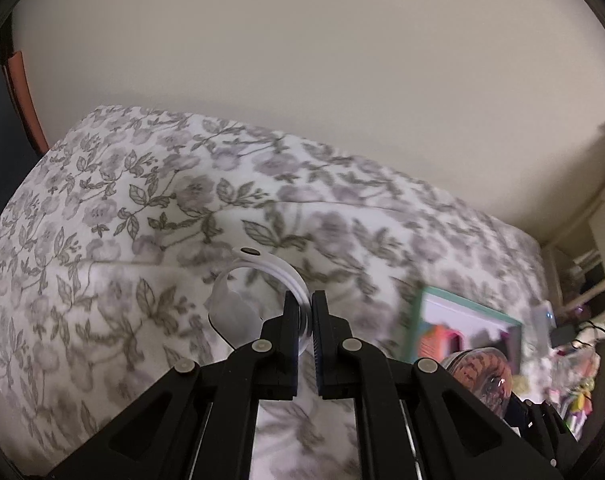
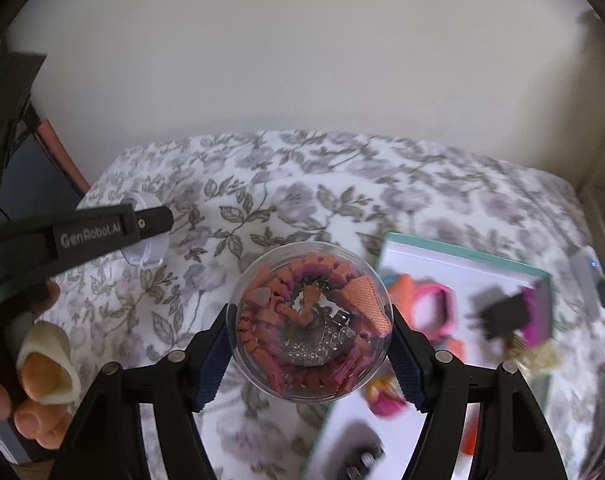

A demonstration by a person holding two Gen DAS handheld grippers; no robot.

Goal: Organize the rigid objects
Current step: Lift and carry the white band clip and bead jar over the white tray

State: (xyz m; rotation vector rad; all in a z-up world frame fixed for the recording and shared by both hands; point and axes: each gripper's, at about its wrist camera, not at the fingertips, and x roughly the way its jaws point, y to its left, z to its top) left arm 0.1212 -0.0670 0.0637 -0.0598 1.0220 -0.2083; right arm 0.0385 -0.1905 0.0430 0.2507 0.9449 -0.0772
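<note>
Two black tools worked above a soft floral bedspread (image 1: 150,184). Left tool (image 1: 306,320) was pinched on the rim of a round white threaded lid (image 1: 262,268). Right tool (image 2: 310,360) clamped a clear round plastic jar (image 2: 312,320) of orange and pink pieces, beside a teal-edged box (image 2: 458,258).
</note>
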